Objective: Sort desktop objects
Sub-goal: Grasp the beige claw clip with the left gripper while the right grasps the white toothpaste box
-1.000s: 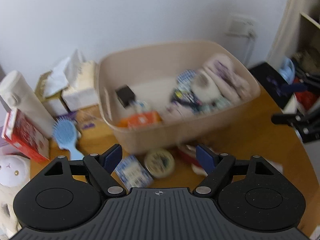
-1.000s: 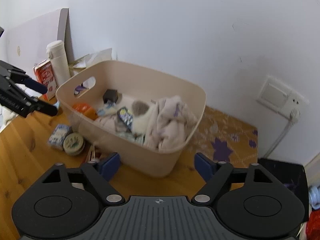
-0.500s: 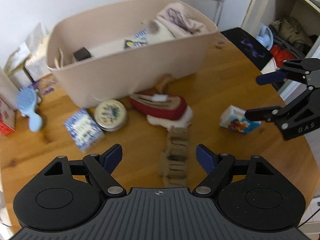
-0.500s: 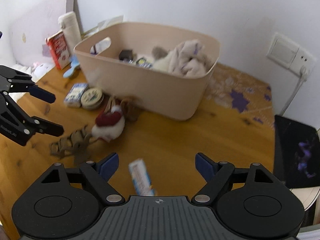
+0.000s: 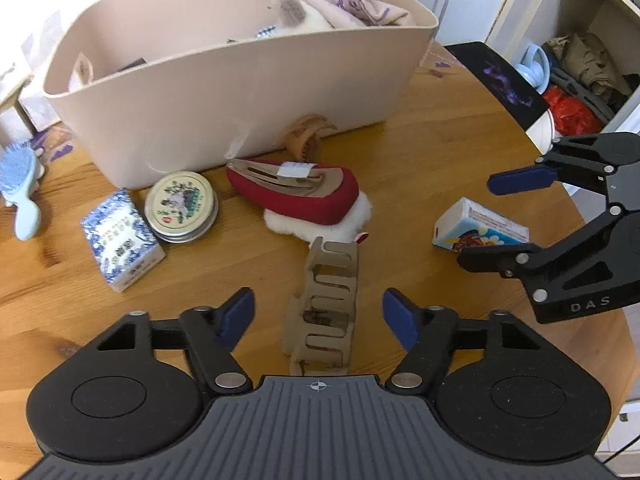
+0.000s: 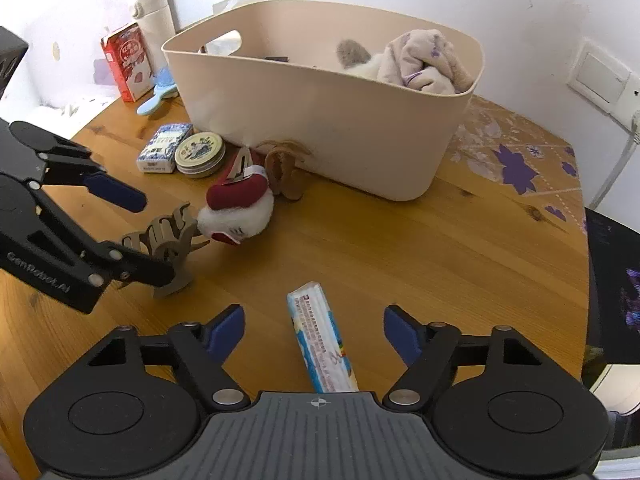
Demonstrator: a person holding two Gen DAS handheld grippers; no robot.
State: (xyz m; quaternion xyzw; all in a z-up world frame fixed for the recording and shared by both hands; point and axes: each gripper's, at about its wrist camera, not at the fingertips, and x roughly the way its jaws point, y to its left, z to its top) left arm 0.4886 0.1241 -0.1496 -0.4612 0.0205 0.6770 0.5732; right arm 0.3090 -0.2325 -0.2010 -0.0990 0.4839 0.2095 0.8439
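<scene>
A beige bin (image 5: 224, 92) (image 6: 340, 120) stands on the round wooden table and holds cloth and small items. My left gripper (image 5: 318, 314) is open, its fingers either side of a tan claw hair clip (image 5: 326, 308) (image 6: 168, 240) lying on the table. My right gripper (image 6: 314, 326) is open over a small white and blue box (image 6: 322, 348) (image 5: 478, 232). A red and white plush hair clip (image 5: 304, 196) (image 6: 240, 204), a second tan claw clip (image 5: 306, 136), a round tin (image 5: 182, 206) and a blue patterned box (image 5: 120, 240) lie in front of the bin.
A light blue hairbrush (image 5: 20, 188), a red carton (image 6: 128, 60) and a white bottle (image 6: 154, 24) sit left of the bin. A patterned mat (image 6: 516, 156) lies at the table's right. A shelf with clutter (image 5: 576, 68) stands beyond the table edge.
Both grippers have pulled back from the bin and come down toward the table. The left one now straddles the tan claw clip, the right one is over the white and blue box.
</scene>
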